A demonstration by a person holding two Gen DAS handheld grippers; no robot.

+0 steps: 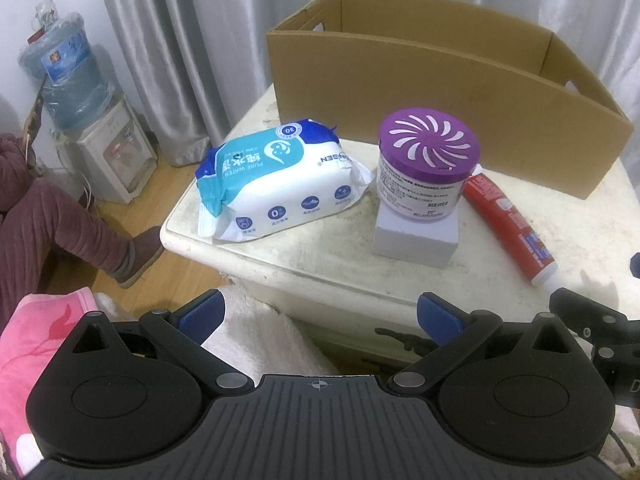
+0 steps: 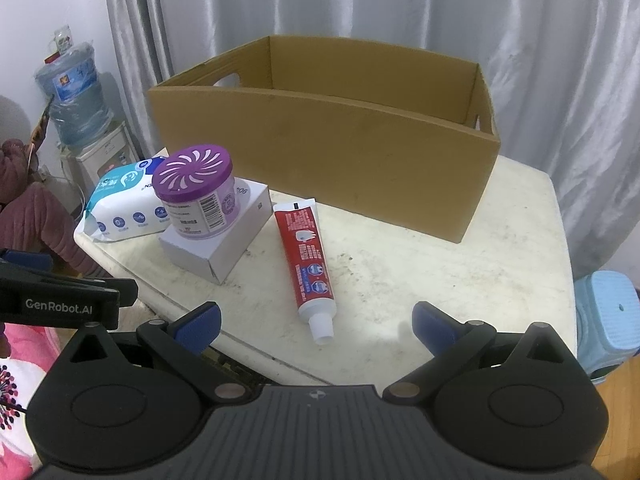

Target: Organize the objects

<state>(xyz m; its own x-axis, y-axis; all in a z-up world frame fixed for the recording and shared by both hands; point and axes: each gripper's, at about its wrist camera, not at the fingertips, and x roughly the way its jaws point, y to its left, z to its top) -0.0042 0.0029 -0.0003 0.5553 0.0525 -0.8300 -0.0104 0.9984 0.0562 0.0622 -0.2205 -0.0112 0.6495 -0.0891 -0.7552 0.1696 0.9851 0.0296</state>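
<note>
Grey curtains back the cream table [image 2: 440, 272], where the right gripper [image 2: 316, 322], spread wide like the left gripper [image 1: 320, 314], should straddle the toothpaste tube [image 2: 306, 252] just ahead squarely before closing.

The cream bench [image 2: 460, 280] (stained on top) carries a cardboard box [image 2: 320, 152] at the back, a wipes pack [image 2: 120, 208], a white box [image 2: 224, 240] and a toothpaste tube [image 2: 308, 260].
</note>
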